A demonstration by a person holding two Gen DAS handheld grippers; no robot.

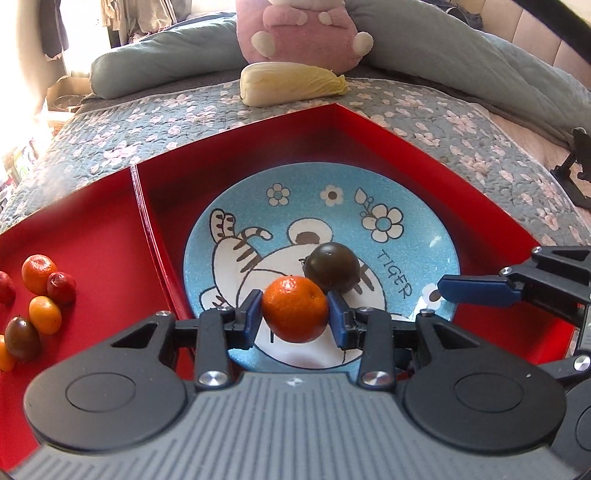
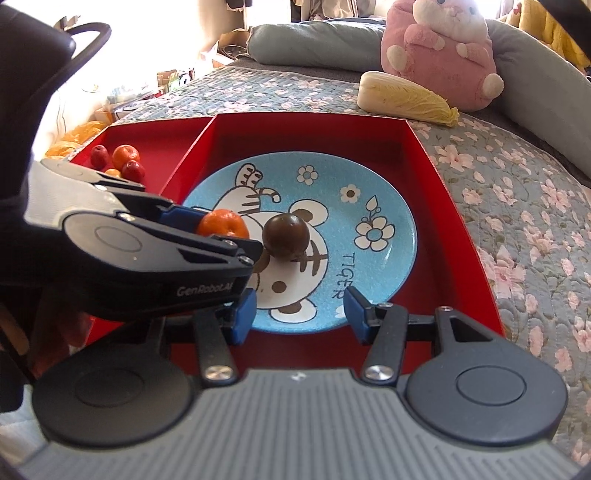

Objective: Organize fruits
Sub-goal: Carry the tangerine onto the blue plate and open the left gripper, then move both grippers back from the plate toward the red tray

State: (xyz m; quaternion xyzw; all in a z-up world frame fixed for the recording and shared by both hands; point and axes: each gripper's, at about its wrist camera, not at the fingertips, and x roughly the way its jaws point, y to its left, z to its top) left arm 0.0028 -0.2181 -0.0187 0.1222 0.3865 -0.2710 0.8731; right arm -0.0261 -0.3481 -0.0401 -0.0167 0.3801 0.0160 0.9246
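Note:
My left gripper (image 1: 294,315) is shut on a mandarin orange (image 1: 294,309) and holds it over the blue tiger plate (image 1: 417,221). A dark brown round fruit (image 1: 332,267) lies on the plate just beyond the orange. The plate sits in the right compartment of a red box (image 1: 236,147). In the right wrist view, my right gripper (image 2: 299,314) is open and empty above the plate's near edge (image 2: 402,236); the left gripper with the orange (image 2: 221,223) sits to its left, next to the dark fruit (image 2: 285,234).
The left compartment (image 1: 92,240) holds several small fruits: oranges, red ones and a dark one (image 1: 22,338). A napa cabbage (image 1: 291,83) and a pink plush toy (image 1: 299,29) lie on the flowered quilt behind the box. A black stand (image 1: 576,166) is at the right.

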